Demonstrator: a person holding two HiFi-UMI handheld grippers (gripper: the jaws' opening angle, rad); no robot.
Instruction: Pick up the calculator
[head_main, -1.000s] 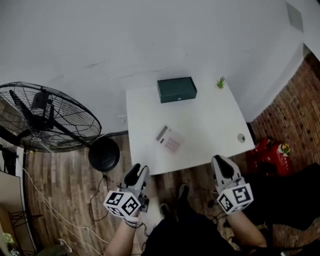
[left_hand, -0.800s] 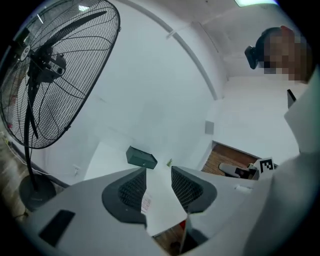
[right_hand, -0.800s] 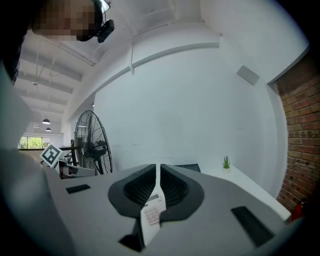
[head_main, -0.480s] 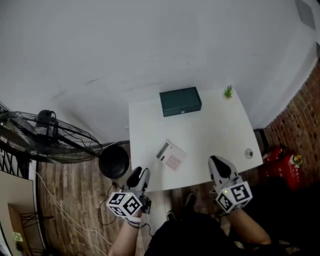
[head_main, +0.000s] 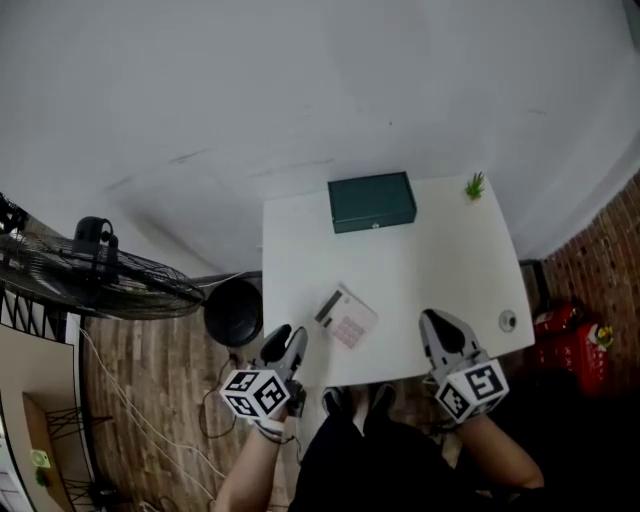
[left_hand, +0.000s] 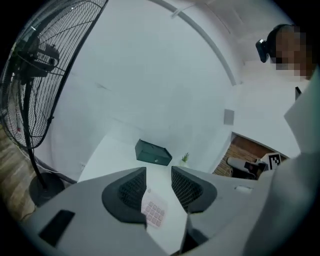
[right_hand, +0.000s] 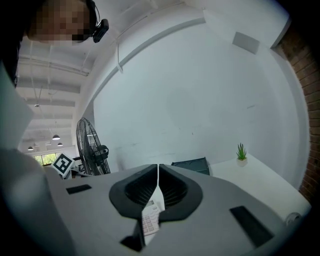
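Note:
The calculator (head_main: 346, 316), white with pink keys and a grey display, lies flat on the white table (head_main: 430, 255) near its front left. In the left gripper view the calculator (left_hand: 154, 212) shows low down in the gap between the jaws. My left gripper (head_main: 287, 340) hovers at the table's near left corner, open and empty, short of the calculator. My right gripper (head_main: 438, 322) is over the near right part of the table, shut with nothing in it. From the right gripper view the calculator (right_hand: 150, 220) peeks out below the closed jaws.
A dark green box (head_main: 372, 201) sits at the table's far edge, a small potted plant (head_main: 474, 186) at the far right corner, a small round object (head_main: 508, 320) near the right edge. A big floor fan (head_main: 90, 270) stands left, its black base (head_main: 233, 310) beside the table. Red items (head_main: 575, 345) lie right.
Both grippers have moved forward toward the table, from over the floor to its near edge. The table and calculator now lie closer. Neither jaw gap has changed.

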